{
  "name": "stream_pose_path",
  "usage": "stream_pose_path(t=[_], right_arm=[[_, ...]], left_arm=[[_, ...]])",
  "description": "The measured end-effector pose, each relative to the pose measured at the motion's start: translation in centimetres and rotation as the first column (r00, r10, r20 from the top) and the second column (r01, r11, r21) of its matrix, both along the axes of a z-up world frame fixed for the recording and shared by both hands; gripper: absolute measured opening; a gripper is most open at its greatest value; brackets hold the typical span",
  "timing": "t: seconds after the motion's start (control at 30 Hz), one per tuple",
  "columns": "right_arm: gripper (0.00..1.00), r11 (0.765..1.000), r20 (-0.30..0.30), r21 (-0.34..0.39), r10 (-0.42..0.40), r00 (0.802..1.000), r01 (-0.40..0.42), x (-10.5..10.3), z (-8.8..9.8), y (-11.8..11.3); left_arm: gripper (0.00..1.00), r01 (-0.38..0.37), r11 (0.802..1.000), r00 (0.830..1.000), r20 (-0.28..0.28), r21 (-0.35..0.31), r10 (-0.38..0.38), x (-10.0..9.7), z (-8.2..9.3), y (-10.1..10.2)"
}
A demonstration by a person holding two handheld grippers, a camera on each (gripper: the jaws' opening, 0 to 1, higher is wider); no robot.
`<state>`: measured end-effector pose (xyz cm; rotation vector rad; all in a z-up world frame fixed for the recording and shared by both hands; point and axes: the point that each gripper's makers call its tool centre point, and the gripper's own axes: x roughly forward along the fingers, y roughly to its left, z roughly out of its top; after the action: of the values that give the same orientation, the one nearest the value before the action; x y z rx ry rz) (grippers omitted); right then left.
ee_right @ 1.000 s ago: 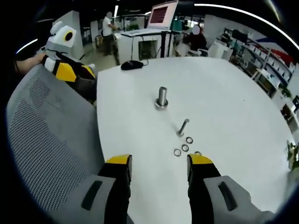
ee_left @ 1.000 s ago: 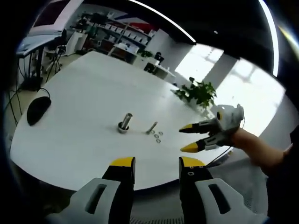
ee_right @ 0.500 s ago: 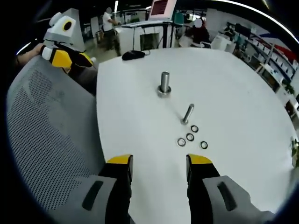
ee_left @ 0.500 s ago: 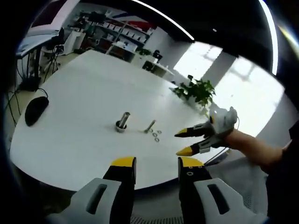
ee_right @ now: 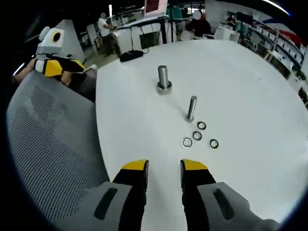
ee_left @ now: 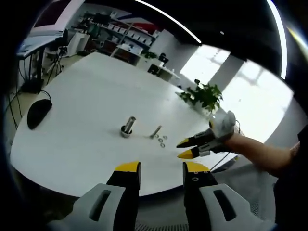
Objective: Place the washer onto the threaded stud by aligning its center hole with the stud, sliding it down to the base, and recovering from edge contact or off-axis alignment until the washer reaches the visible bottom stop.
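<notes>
Moved right claw [ee_right: 163, 166] nearer the washers [ee_right: 186, 142], jaws narrower now, nothing held; left claw [ee_left: 157, 168] part-open, empty; approach low, pinch rim.

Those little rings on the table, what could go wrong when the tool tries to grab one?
The four washers lie flat and close together on the white table, so the right tool might nudge a neighbour away or slip off one. The lying bolt sits right beside them and could roll. The upright stud is narrow, so a tilted washer might catch its top.
</notes>
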<state>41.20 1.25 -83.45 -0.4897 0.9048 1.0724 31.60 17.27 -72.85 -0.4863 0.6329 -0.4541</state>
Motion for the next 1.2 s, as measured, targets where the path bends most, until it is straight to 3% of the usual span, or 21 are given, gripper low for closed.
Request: stream_pose_path(t=[0.07,0.17,0.53,0.67,0.97,1.2], right_arm=[[0.33,0.998,0.041,-0.057,0.022,0.999,-0.019,1.1,-0.4,-0.1],[0.31,0.998,0.045,-0.054,0.048,0.998,-0.045,1.9,-0.8,0.7],[0.25,0.992,0.015,-0.106,0.075,0.997,-0.073,3.0,-2.8,1.6],[0.25,0.988,0.016,-0.133,0.086,0.996,-0.083,3.1,-3.4,1.5],[0.20,0.994,0.030,-0.103,0.051,0.998,-0.048,3.9,-3.3,1.7],[0.13,0.992,0.031,-0.125,0.035,0.999,-0.030,3.9,-3.2,1.6]], left_arm=[[0.33,0.001,1.000,1.000,0.004,-0.001,-0.001,0.1,0.0,0.0],[0.33,0.007,1.000,1.000,0.007,-0.002,-0.007,0.1,0.1,-0.1],[0.34,-0.016,1.000,1.000,0.014,-0.003,0.016,0.9,0.2,1.0],[0.34,0.015,1.000,1.000,0.003,0.003,-0.015,0.6,0.0,0.5],[0.34,0.045,0.999,0.999,0.000,0.008,-0.045,0.5,-0.1,0.2],[0.34,0.052,0.999,0.999,0.006,0.002,-0.052,0.4,0.0,0.1]])
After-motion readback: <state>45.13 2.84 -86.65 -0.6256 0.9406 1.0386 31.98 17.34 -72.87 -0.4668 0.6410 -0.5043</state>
